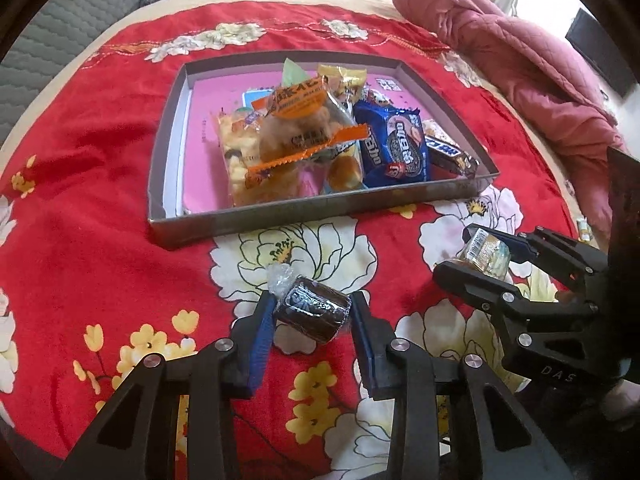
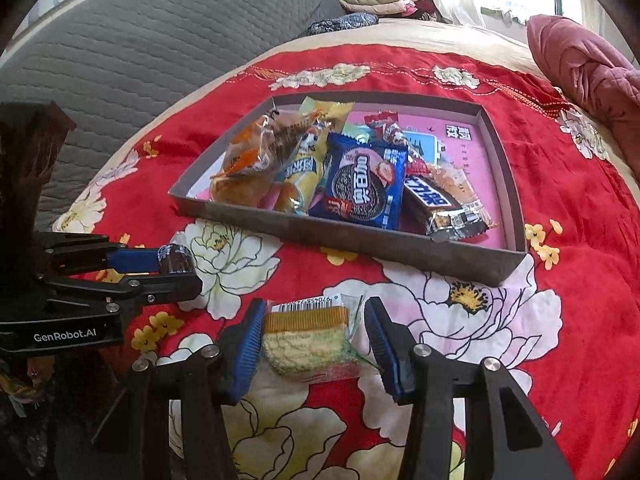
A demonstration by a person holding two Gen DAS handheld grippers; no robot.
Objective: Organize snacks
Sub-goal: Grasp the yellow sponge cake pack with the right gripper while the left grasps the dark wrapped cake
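On the bed's red flowered cover (image 1: 120,184), the left tongs (image 1: 312,316) are clenched on a dark round chocolate snack (image 1: 314,312) in clear wrap, held just above the cloth. Beside them, the right tongs (image 2: 316,334) grip a yellow wafer packet (image 2: 306,338). Just beyond both lies the shallow grey box (image 1: 256,222), holding a blue cookie pack (image 1: 394,148) among other wrapped snacks.
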